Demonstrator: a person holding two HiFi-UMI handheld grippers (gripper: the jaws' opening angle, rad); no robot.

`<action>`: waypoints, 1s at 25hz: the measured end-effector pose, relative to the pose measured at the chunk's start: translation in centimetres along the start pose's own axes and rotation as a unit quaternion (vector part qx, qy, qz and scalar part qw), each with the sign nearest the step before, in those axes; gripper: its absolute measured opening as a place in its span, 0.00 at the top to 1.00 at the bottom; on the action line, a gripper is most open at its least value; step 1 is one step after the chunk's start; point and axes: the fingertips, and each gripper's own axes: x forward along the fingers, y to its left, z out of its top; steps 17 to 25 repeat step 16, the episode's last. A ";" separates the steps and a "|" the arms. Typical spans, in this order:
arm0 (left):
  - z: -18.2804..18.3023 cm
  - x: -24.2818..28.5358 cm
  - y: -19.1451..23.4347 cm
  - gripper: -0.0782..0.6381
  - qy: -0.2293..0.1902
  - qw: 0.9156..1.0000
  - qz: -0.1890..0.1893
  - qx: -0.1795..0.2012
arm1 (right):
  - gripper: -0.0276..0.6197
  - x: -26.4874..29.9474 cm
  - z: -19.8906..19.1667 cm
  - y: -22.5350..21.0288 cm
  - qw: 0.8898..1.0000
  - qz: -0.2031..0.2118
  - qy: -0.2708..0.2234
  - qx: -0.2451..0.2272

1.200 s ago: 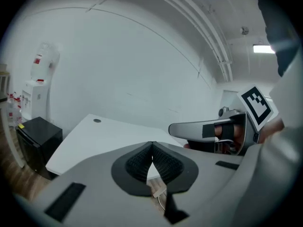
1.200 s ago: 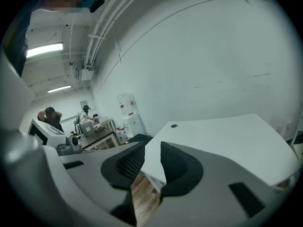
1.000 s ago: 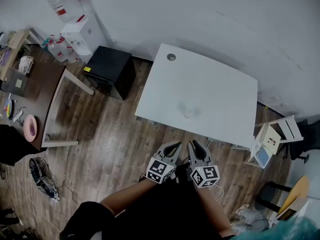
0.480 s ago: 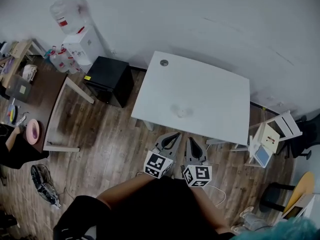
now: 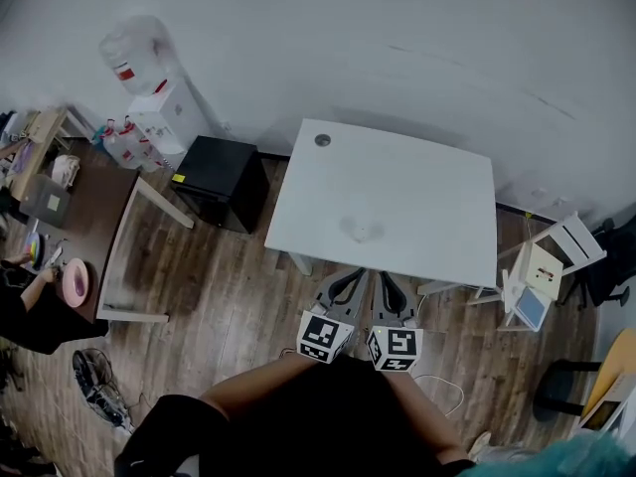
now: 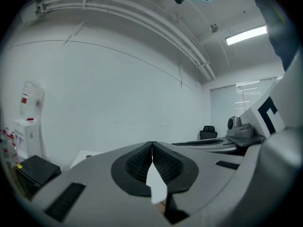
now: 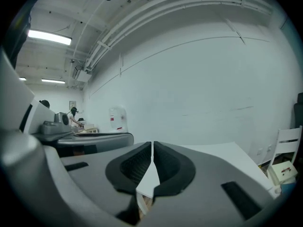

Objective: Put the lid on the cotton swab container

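Observation:
A small clear thing, seemingly the cotton swab container (image 5: 360, 231), sits near the middle of the white table (image 5: 427, 197); it is too faint to tell a lid from it. My left gripper (image 5: 343, 286) and right gripper (image 5: 394, 290) are held side by side over the wooden floor, just short of the table's near edge. Both are shut with nothing between the pads. The left gripper view shows the left gripper (image 6: 152, 146) with its pads pressed together, the table edge beyond them. The right gripper (image 7: 152, 146) looks the same in its own view.
A black cabinet (image 5: 221, 172) stands left of the table, and a water dispenser (image 5: 159, 97) by the wall. A brown table (image 5: 94, 202) with clutter and a person's arm (image 5: 30, 296) are far left. A white chair (image 5: 542, 266) is at right, a fan (image 5: 94, 388) on the floor.
The two grippers have drawn closer together and stay shut. The head view has shifted a little, so the table sits slightly nearer to the grippers.

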 end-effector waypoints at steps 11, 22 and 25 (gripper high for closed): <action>-0.1 -0.4 0.4 0.87 0.001 1.000 0.010 0.001 | 0.90 0.6 -0.2 1.5 1.000 0.019 0.002 -0.012; -0.4 -0.4 0.8 0.87 0.002 1.000 0.016 0.002 | 0.90 0.6 -0.5 1.8 0.999 0.022 0.007 -0.024; -0.4 -0.4 0.8 0.87 0.002 1.000 0.016 0.002 | 0.90 0.6 -0.5 1.8 0.999 0.022 0.007 -0.024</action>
